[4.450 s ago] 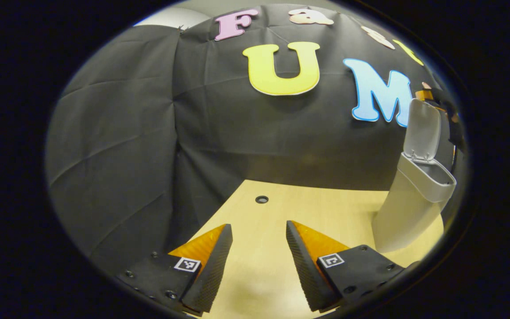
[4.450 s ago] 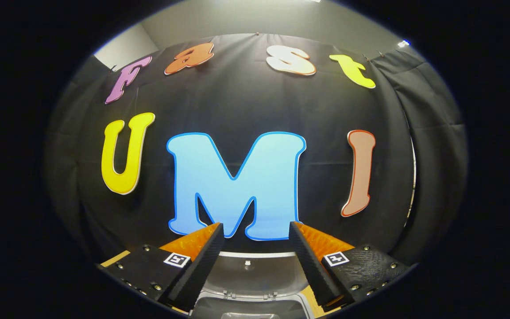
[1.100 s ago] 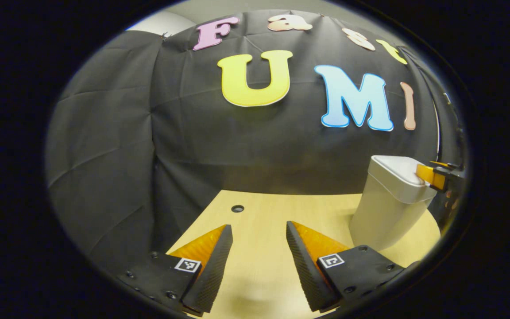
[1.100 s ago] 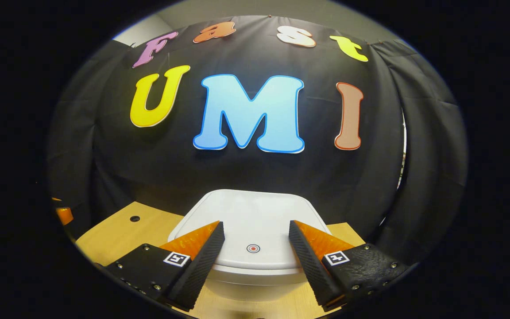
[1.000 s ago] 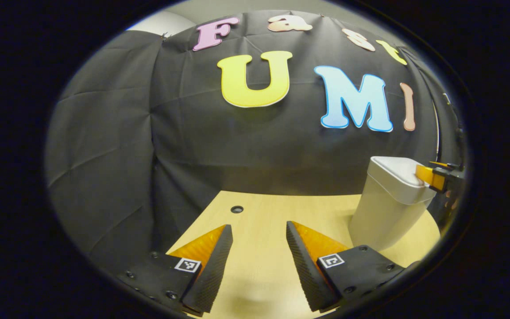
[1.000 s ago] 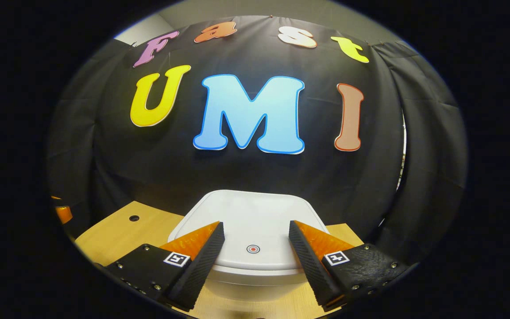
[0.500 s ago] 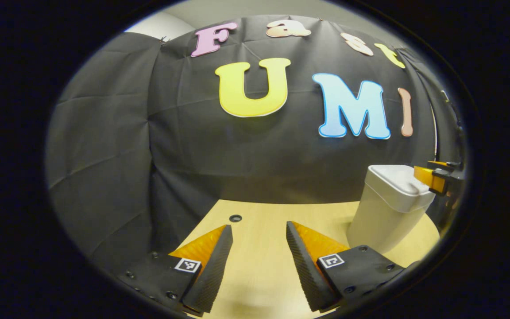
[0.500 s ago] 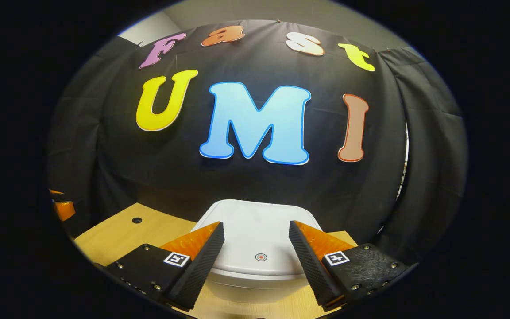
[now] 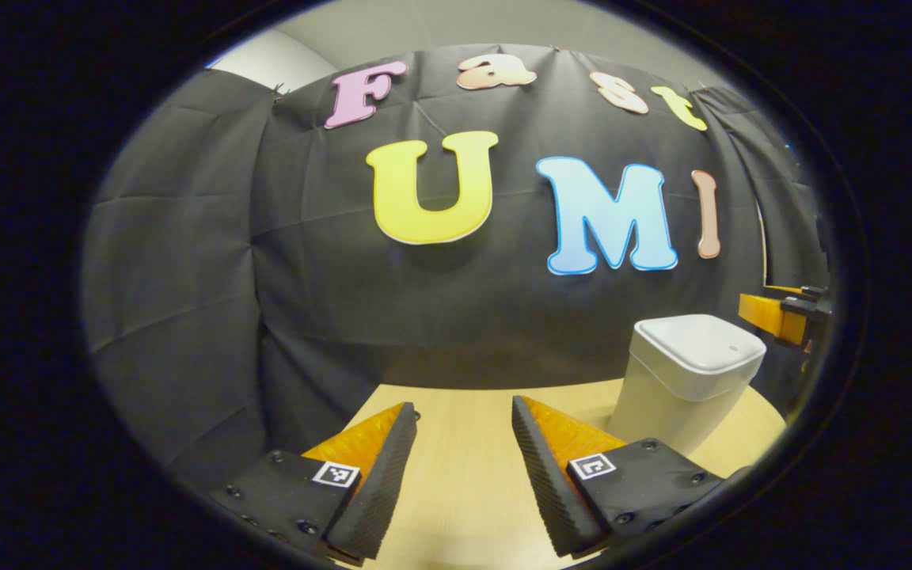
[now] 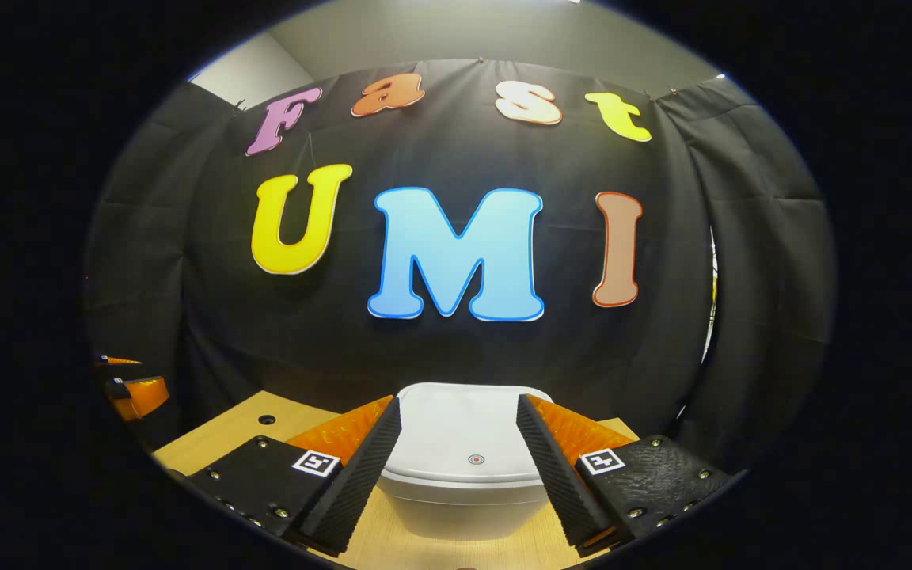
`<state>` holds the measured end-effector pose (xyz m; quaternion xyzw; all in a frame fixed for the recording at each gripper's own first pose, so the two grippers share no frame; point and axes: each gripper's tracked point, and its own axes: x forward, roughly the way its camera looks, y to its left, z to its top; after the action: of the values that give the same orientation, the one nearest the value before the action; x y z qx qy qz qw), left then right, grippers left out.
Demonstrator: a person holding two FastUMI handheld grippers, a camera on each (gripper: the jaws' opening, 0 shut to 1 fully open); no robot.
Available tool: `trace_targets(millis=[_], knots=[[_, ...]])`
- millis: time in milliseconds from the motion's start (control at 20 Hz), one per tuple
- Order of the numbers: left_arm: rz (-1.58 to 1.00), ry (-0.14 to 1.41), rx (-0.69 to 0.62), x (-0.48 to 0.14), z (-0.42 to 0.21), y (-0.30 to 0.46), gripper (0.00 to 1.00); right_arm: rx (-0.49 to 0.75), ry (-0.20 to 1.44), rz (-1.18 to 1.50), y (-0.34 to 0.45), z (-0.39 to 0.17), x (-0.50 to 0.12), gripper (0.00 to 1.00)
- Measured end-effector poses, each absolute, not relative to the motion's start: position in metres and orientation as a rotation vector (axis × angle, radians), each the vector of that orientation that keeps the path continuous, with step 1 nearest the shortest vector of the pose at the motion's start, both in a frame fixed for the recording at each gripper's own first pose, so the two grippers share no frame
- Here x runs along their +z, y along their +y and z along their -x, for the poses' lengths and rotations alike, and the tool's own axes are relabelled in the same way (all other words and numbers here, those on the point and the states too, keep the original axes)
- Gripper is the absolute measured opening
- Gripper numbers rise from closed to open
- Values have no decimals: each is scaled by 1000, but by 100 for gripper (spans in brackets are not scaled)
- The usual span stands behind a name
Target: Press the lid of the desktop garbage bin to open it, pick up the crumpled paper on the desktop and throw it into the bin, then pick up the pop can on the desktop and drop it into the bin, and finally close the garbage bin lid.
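A pale wooden desk stands before a black cloth wall, and we take the white garbage bin as our landmark. The bin stands upright on the desk just in front of the cloth, with its lid shut flat on the body; a small round mark sits near the lid's front edge. In the left gripper view, we see the left tool to the left of the bin and well apart from it, above bare desk, its two fingers set wide with nothing between them. In the right gripper view, the right tool is held at the front of the bin, fingers likewise wide and empty, framing the lid; whether they touch it we cannot tell. A small round hole in the desk lies left of the bin.
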<state>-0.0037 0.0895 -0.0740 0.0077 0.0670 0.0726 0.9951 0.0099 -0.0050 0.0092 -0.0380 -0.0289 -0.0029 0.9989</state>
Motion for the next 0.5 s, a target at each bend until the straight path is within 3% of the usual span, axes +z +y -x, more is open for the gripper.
trace_targets(millis=[50,100,300,500], knots=[[-15,123,135,-68,5,85,81,-7,-70,65,-4,-3,14,95],[-12,112,124,-62,6,80,89,-5,-83,53,-2,5,19,95],[-18,71,93,-41,14,64,81,-19,-129,29,1,31,32,95],[-7,41,38,-24,19,40,81,-55,-154,5,-3,52,40,94]])
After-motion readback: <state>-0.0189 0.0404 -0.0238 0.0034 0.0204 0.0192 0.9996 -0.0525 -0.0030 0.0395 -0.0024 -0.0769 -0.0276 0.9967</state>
